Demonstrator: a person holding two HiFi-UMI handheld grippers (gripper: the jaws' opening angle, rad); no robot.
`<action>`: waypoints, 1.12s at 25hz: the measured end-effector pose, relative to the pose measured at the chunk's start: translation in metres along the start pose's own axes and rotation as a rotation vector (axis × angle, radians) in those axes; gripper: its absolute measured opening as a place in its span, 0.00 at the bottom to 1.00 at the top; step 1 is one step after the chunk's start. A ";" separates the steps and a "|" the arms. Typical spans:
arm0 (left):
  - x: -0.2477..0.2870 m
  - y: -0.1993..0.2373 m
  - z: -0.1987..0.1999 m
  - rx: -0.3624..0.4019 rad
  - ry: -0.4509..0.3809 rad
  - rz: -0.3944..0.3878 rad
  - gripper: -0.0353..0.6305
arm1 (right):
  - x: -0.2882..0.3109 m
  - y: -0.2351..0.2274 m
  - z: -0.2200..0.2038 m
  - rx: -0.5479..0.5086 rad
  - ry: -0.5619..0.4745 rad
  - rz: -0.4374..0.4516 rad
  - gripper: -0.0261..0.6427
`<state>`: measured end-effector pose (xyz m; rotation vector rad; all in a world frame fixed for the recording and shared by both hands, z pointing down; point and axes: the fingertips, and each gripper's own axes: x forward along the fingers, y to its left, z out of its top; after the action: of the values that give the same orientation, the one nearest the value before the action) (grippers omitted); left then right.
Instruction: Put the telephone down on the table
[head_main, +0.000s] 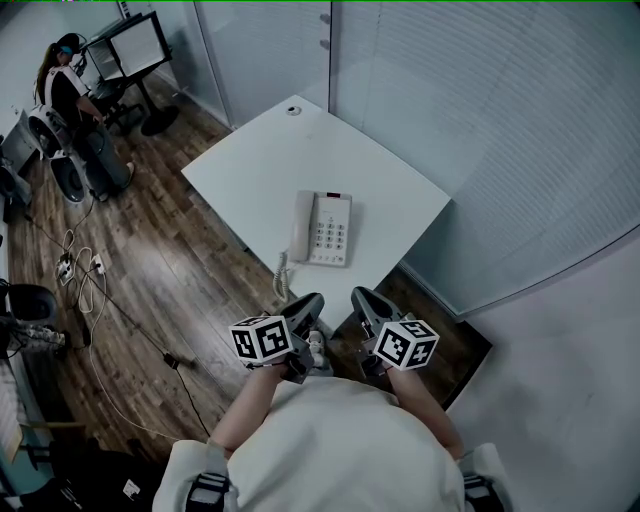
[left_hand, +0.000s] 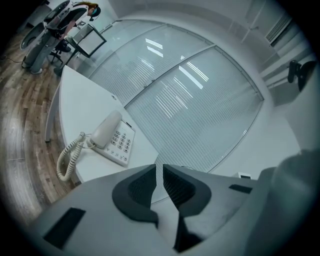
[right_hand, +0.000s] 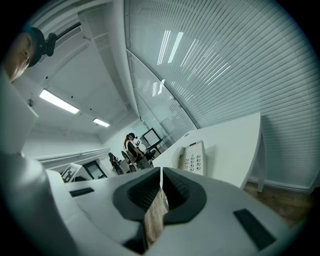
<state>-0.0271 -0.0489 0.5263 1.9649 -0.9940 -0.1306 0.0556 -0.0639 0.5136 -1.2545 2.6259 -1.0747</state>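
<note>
So the telephone (head_main: 322, 228) is sitting flat on the white table (head_main: 300, 150), right in the middle of the head view, with the handset in its cradle left of the keypad. Its coiled cord (head_main: 281, 276) dangles over the near table edge. My left hand-held gripper (head_main: 305, 312) and right hand-held gripper (head_main: 366, 306) are at bottom centre of the frame, just off the table's near corner, clear of the telephone. Both have their jaws closed together with nothing in them.
</note>
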 end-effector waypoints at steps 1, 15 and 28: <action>0.000 0.000 -0.001 -0.001 0.001 0.001 0.14 | -0.001 0.000 -0.001 0.001 0.000 0.001 0.08; -0.003 0.001 0.003 -0.042 -0.015 -0.008 0.14 | -0.005 0.004 0.000 -0.014 0.007 0.002 0.07; -0.004 0.001 0.001 -0.064 -0.006 -0.010 0.14 | -0.006 0.008 -0.002 -0.006 0.002 0.013 0.07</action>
<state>-0.0309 -0.0468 0.5250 1.9128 -0.9725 -0.1713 0.0535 -0.0554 0.5088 -1.2369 2.6369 -1.0671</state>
